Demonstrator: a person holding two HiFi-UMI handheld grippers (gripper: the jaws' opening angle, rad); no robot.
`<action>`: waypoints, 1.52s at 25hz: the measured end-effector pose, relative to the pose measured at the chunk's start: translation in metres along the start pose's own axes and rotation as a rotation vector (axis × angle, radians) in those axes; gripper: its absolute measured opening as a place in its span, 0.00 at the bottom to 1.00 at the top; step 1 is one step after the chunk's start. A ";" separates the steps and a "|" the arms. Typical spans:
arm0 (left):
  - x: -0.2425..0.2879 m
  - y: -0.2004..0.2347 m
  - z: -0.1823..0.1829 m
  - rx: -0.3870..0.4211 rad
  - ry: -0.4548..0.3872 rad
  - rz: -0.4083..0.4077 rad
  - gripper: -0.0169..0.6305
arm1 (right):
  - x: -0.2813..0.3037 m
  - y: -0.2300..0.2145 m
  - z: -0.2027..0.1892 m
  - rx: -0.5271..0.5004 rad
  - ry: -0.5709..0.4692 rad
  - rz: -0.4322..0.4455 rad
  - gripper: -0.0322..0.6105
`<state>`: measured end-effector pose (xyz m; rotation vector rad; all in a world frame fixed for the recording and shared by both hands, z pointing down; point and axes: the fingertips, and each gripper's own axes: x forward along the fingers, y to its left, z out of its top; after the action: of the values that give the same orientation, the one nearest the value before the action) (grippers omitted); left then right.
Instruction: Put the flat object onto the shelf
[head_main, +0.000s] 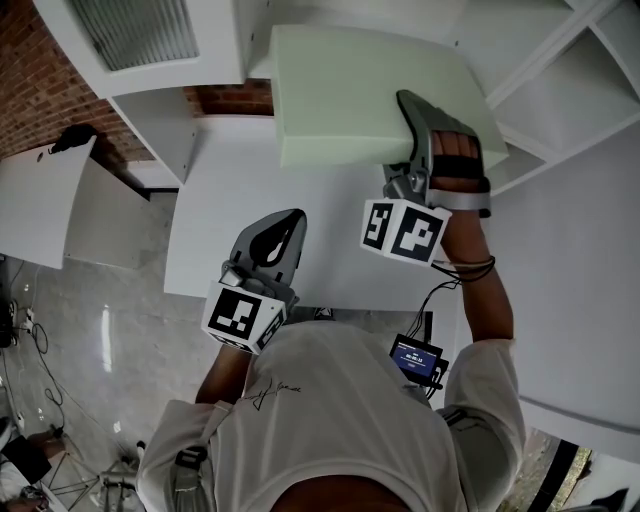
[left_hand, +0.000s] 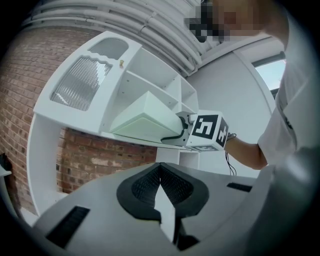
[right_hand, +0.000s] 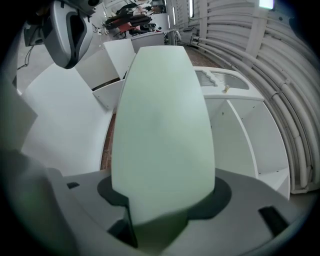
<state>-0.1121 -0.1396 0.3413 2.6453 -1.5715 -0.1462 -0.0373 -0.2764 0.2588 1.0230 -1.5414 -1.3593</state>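
Right claw (head_main: 410, 110) is clenched on the near edge of the flat object (head_main: 360, 90), a pale green slab. In the right gripper view the slab (right_hand: 162, 125) sits wedged between the dark pads and runs straight out ahead. Left claw (head_main: 285, 225) is shut too, tips together, gripping nothing. It hangs lower down over the white bench (head_main: 200, 240), well apart from the slab.

The slab is up at the white shelf unit (left_hand: 150, 75). From the left gripper view it's (left_hand: 145, 117) tilted inside one of the open compartments, with its lower edge just above the shelf board (left_hand: 125, 136).

Room-wise, there's a brick wall (left_hand: 90, 155) behind the unit and a ribbed glass door panel (left_hand: 80, 82) on the compartment next to it. A shiny grey floor (head_main: 90, 330) runs beside the bench. The right marker cube (head_main: 405, 228) sits just below the slab. A little black box with a lit screen (head_main: 418, 358) dangles off a cable by the right forearm. The right gripper view also catches pale curved ribs (right_hand: 260, 60) overhead.

Stuff I can't call: whether the slab is actually resting on the board or just hovering over it. From the head view it covers whatever's under it. In the right gripper view it fills the middle, so the compartment straight ahead is mostly blocked. The lit screen's text is too small to read.
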 end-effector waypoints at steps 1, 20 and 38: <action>0.002 -0.001 0.004 0.003 -0.007 -0.003 0.05 | 0.002 0.001 0.000 -0.003 0.003 -0.003 0.49; 0.046 -0.001 0.064 0.161 -0.111 -0.053 0.05 | 0.019 0.016 0.008 -0.027 0.032 -0.022 0.49; 0.079 -0.010 0.073 0.167 -0.133 -0.085 0.05 | 0.023 0.013 0.020 -0.085 -0.096 -0.087 0.50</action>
<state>-0.0738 -0.2047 0.2634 2.8880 -1.5744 -0.2073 -0.0648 -0.2898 0.2717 0.9945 -1.5094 -1.5408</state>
